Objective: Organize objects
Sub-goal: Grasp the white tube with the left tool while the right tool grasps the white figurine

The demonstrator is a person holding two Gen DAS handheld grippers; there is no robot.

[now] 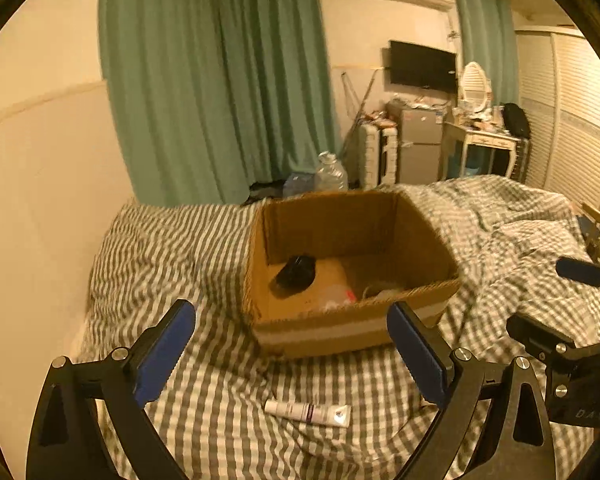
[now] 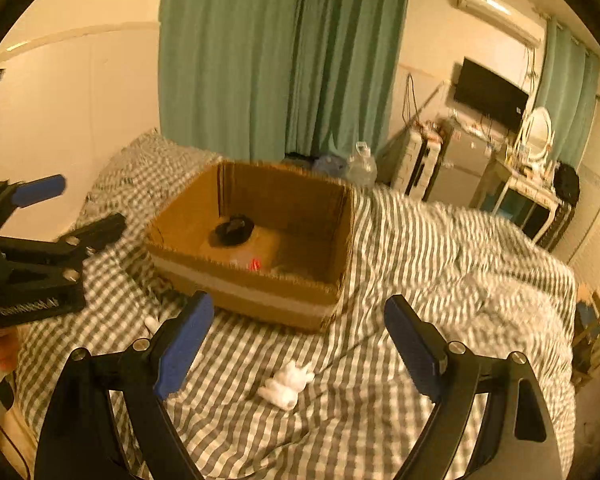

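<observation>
A bedroom with green curtains; the work surface is a bed under a grey-and-white checked duvet (image 1: 228, 392). Both claws stand wide open, holding nothing. The step in hand looks like picking up the loose items. The left gripper (image 1: 292, 344) has a white plastic tube with a purple band (image 1: 308, 413) lying at 6 o'clock between its fingers; the right gripper (image 2: 300, 340) has a crumpled white tissue wad (image 2: 286, 386) likewise at 6 o'clock. Next, each should probably descend and close. At 12 o'clock, the open brown cardboard box (image 1: 320, 330) already holds a black rounded object (image 1: 296, 272) and something pale with a red spot, too blurred to identify.
</observation>
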